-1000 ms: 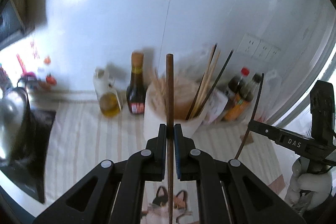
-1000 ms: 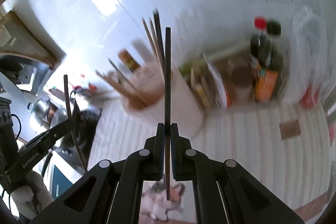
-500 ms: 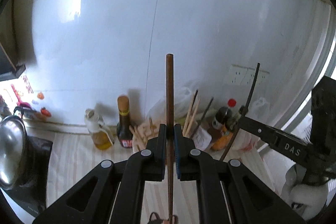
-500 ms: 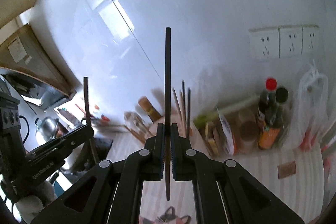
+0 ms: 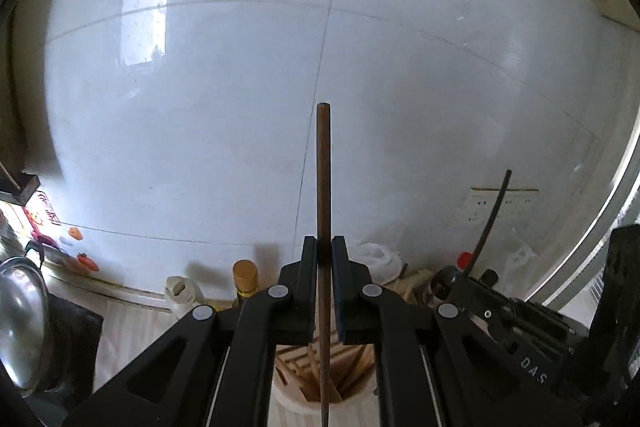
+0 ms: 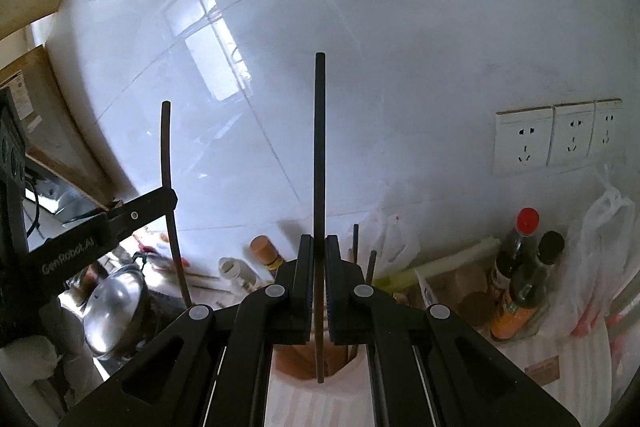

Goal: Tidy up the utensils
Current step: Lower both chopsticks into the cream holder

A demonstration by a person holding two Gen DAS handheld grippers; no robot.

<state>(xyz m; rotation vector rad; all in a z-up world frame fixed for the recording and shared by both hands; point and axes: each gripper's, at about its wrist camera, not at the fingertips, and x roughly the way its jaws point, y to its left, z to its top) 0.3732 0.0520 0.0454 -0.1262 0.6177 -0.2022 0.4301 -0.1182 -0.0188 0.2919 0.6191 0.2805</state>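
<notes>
Each gripper is pinching one chopstick upright, the left gripper point(image 5: 324, 287) clamping a brown chopstick point(image 5: 323, 187) and the right gripper point(image 6: 319, 287) a black chopstick point(image 6: 319, 147), both hanging tip-down above the holder point(image 5: 320, 391) on the bench, seemingly lined up for dropping in.

utensil holder point(image 5: 320, 393) mostly hidden behind the left hand-held gripper point(image 5: 324, 251); pot lid point(image 5: 20, 323) cut off at the edge; bottle labels point(image 6: 510, 319) too small to read
</notes>
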